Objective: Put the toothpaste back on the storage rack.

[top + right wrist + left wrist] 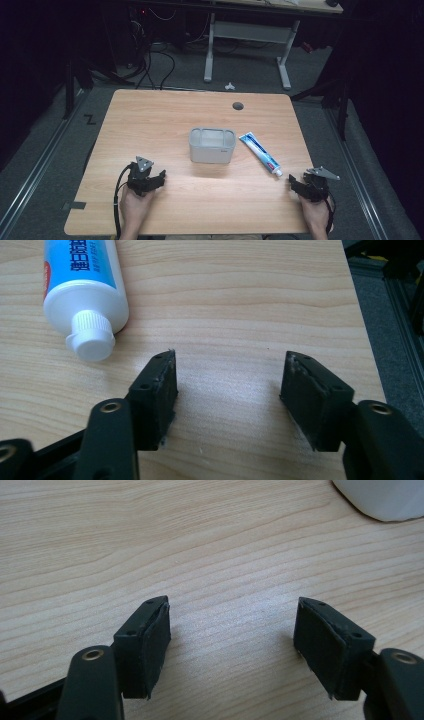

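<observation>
Black jaws of the right gripper [227, 385] stood wide apart over bare wood in the right gripper view, with nothing between the pads. Just beyond its left jaw lay the toothpaste tube [85, 290], white screw cap toward the gripper, near but not touching. From the high view, the same tube [259, 153] lay flat and diagonal on the wooden table [165, 115], cap end toward the near right corner, and just to the right of a translucent plastic container [212, 145] that sat upright near the table's centre. Right gripper [295, 181] rested at the near right edge, held by a hand, just short of the cap. Left gripper [159, 178] rested at the near left, well apart from the tube; in its own view the left gripper [232, 630] was likewise released, jaws spread over bare wood, with a corner of the container [385, 500] at the upper right. A dark round grommet [238, 106] marked the table's far side.
</observation>
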Demonstrator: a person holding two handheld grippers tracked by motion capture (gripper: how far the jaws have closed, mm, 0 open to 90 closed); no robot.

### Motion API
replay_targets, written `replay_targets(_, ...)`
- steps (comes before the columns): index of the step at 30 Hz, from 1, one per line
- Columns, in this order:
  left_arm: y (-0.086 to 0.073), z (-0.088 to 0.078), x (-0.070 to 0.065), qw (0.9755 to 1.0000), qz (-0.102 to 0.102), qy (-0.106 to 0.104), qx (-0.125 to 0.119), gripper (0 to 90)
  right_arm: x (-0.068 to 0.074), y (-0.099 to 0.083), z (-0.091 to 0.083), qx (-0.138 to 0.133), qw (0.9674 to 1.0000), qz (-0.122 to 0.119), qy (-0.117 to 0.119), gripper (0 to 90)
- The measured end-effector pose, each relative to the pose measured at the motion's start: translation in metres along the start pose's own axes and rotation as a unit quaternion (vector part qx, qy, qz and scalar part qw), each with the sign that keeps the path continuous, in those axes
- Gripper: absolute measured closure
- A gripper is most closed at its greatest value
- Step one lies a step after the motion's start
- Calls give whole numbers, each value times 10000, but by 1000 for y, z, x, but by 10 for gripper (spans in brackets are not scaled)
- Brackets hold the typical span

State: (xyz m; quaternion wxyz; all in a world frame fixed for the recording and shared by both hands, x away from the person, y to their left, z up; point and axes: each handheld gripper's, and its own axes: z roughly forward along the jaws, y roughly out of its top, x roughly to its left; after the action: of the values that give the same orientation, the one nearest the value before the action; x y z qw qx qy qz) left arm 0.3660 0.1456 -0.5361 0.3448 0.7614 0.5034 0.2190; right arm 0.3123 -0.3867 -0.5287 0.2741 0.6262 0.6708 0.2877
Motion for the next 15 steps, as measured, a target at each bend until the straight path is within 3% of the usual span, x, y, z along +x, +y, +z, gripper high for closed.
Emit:
replay_targets(3, -2, -2, 0, 10000, 12, 20, 3, 307, -4, -3, -4, -52, 9998, 115, 143, 429)
replay_targets(6, -2, -2, 2, 9999, -104, 114, -6, 313, -4, -5, -7, -18, 9998, 114, 163, 424)
replay_targets(15, -2, -2, 2, 10000, -66, 51, 6, 308, -3, -11, -23, -199, 9989, 99, 421, 372)
